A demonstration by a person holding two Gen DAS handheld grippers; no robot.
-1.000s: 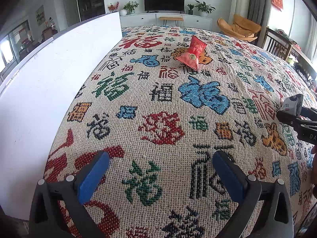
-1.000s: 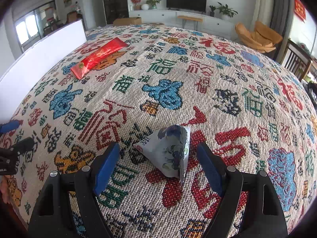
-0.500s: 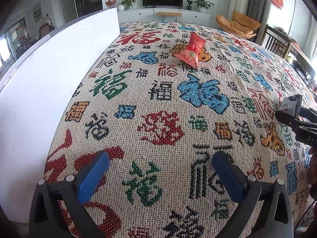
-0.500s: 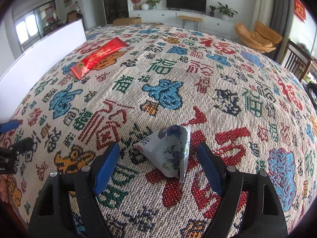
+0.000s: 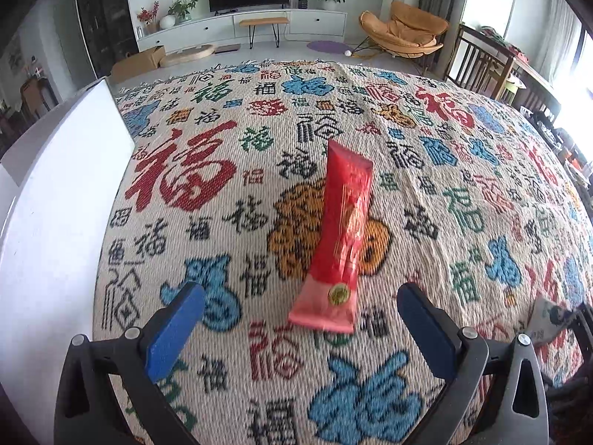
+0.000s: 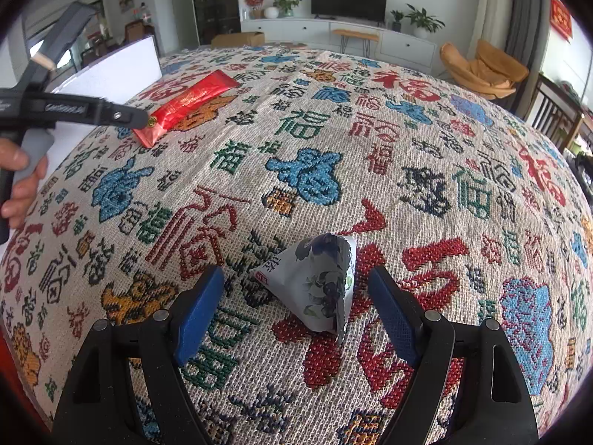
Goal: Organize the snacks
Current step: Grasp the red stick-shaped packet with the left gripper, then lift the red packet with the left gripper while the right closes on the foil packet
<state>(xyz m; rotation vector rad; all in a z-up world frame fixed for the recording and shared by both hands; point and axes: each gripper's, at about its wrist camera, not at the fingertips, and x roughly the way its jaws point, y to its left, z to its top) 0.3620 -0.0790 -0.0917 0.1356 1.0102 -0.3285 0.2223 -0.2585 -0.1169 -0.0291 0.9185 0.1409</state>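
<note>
A long red snack packet (image 5: 343, 244) lies on the patterned tablecloth (image 5: 222, 193), its near end between the blue pads of my open left gripper (image 5: 300, 326), untouched. The right wrist view shows that same red packet (image 6: 189, 104) at the far left with the left gripper (image 6: 142, 120) at its near end. A white pyramid-shaped snack bag with a blue print (image 6: 315, 283) stands between the fingers of my open right gripper (image 6: 296, 311), not pinched. That bag (image 5: 548, 317) peeks in at the left wrist view's right edge.
A white board (image 5: 55, 204) stands upright along the table's left side. A hand (image 6: 20, 181) holds the left gripper's handle. Dark wooden chairs (image 5: 481, 66) stand beyond the table's right side. A TV cabinet and an orange armchair are far behind.
My left gripper has moved forward across the table to the red packet, which now lies between its fingers. The right gripper and the pyramid bag have not moved.
</note>
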